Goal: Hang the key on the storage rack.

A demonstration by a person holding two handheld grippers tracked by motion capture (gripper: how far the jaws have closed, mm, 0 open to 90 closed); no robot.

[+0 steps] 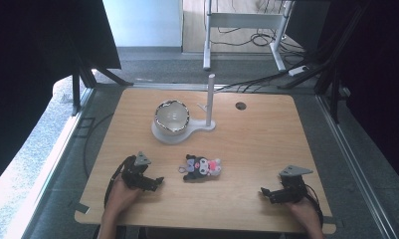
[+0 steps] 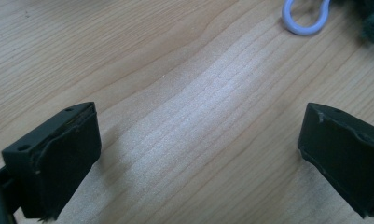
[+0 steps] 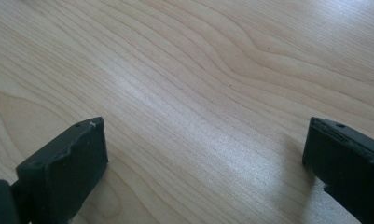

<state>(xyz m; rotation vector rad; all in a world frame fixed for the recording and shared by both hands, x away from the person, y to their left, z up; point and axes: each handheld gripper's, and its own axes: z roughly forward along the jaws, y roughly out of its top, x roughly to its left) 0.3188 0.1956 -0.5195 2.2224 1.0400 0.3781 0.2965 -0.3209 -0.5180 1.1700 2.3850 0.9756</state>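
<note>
Two black two-jaw handheld grippers: left gripper (image 1: 156, 182), right gripper (image 1: 264, 192); grey three-cornered plate on top of each; black cable trailing from each; blocky matte-black jaw pads with small screw holes, edges chipped; forearms bare, no sleeves.

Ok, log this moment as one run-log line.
left gripper: open, empty | right gripper: open, empty | plush toy: on table, between grippers, untouched

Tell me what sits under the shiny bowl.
The shiny bowl rests on a round white base plate joined to an upright white post; the plate's centre is covered.
</note>
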